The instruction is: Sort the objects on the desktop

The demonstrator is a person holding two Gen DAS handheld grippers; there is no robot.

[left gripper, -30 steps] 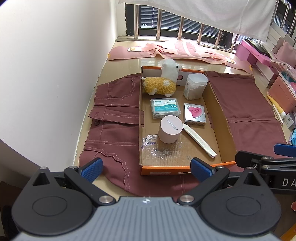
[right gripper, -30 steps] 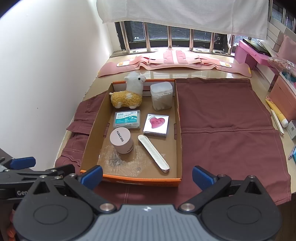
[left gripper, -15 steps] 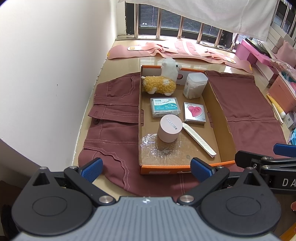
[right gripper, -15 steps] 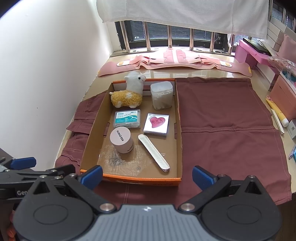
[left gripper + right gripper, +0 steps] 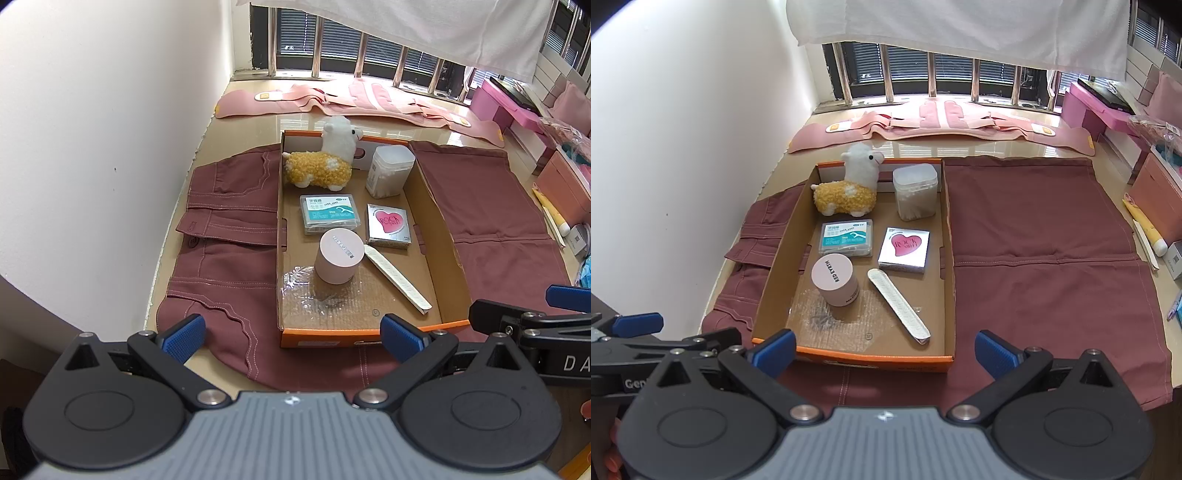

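Maroon cloth (image 5: pixel 1034 229), cardboard tray (image 5: pixel 775 266), 6 items

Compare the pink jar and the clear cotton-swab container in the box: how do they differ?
The pink jar is round and opaque; the cotton-swab container is squarish and see-through, with its contents visible. The jar stands near the box's front; the container stands at the back, beside the plush alpaca. Both stand upright, lids on.

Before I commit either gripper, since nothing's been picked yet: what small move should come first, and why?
Probably ease the right gripper forward and down toward the pink jar. Both grippers are open and empty, short of the cardboard tray; the left gripper hangs equally far back. The jar stands upright nearest the tray's front edge, clear of the nail file beside it.
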